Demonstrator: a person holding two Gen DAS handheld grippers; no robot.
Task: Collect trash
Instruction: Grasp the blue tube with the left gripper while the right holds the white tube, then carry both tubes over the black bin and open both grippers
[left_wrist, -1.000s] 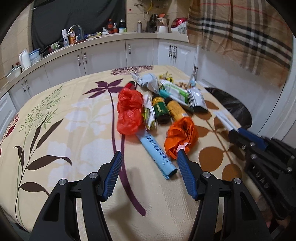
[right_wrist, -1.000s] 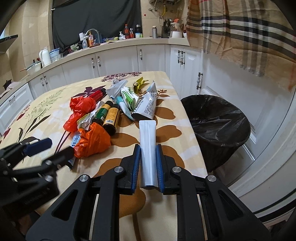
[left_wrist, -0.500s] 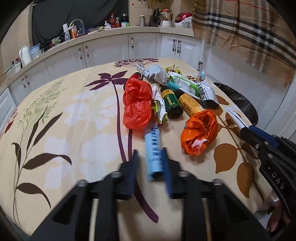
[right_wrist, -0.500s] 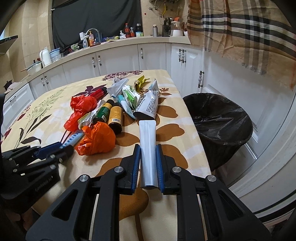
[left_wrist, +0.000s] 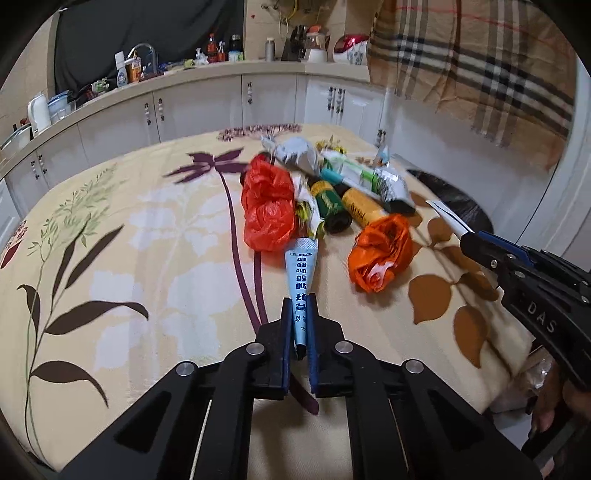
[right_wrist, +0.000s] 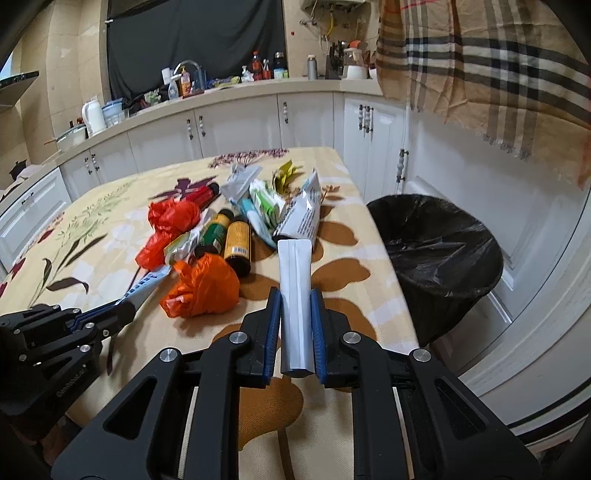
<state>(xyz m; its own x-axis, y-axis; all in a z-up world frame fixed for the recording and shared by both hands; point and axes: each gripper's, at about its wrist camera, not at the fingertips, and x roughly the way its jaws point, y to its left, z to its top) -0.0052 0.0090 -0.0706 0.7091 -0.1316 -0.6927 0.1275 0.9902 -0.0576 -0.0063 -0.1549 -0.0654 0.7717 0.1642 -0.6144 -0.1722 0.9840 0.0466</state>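
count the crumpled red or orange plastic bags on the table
2. The red crumpled plastic bag lies left of the bottles; the orange crumpled plastic bag sits nearer, just in front of them. Others may hide under the pile.

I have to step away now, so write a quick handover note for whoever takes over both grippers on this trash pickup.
Left gripper: shut on the light blue tube, which still lies near the table.
Right gripper: shut on the white packet, held above the table edge.
Bin: black-lined, on the floor right of the table; nothing can be made out inside it.
Left on the table: orange bag, red bag, green bottle, yellow bottle, a red tube and the wrappers behind.
Next, probably: drop both held items in the bin, then clear the pile.
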